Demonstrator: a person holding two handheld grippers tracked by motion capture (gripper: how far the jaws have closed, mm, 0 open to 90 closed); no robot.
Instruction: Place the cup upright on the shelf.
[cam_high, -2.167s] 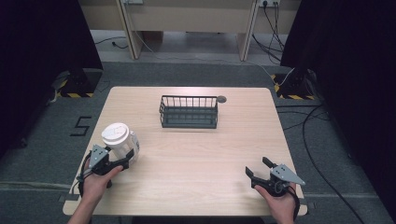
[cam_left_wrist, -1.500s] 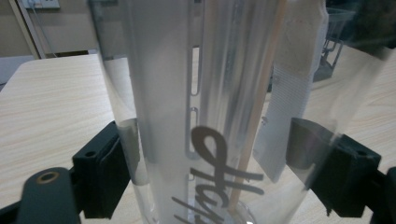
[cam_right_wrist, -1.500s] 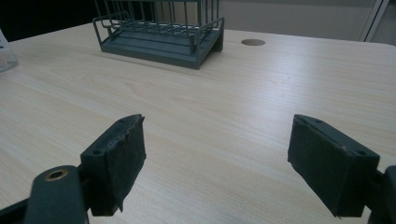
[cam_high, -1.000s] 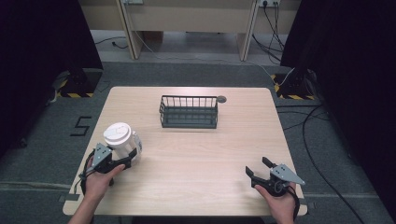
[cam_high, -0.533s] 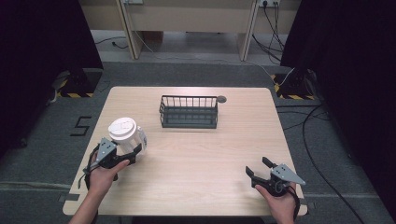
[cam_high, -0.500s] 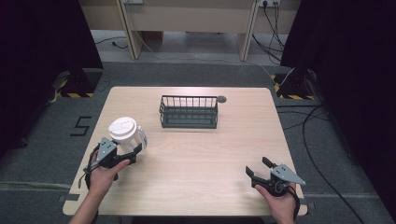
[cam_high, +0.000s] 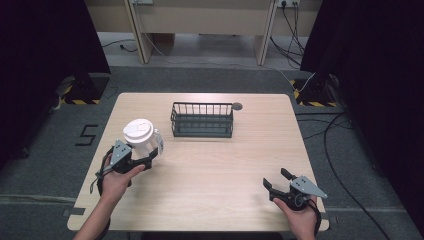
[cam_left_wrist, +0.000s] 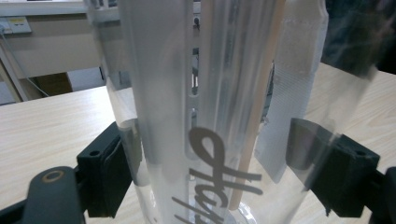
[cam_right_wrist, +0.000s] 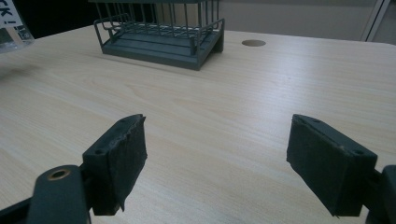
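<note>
A clear plastic cup (cam_high: 144, 142) with a white lid stands upright in the hold of my left gripper (cam_high: 150, 157) at the table's left side, raised off the wood. In the left gripper view the cup (cam_left_wrist: 219, 116) sits between both black jaws, which press its walls; dark lettering and straws show through it. A dark wire basket (cam_high: 202, 120) stands at the table's back middle, and in the right gripper view the basket (cam_right_wrist: 161, 32) is far ahead. My right gripper (cam_high: 278, 181) rests near the front right edge, jaws wide apart, nothing between them (cam_right_wrist: 215, 163).
A round cable hole (cam_high: 237, 106) lies in the tabletop just right of the basket. The wooden table (cam_high: 220, 165) has dark curtains on both sides, and cables (cam_high: 340, 135) trail over the grey floor at the right.
My left gripper has carried the cup up and toward the right and the far side, closer to the basket. The right gripper has stayed still.
</note>
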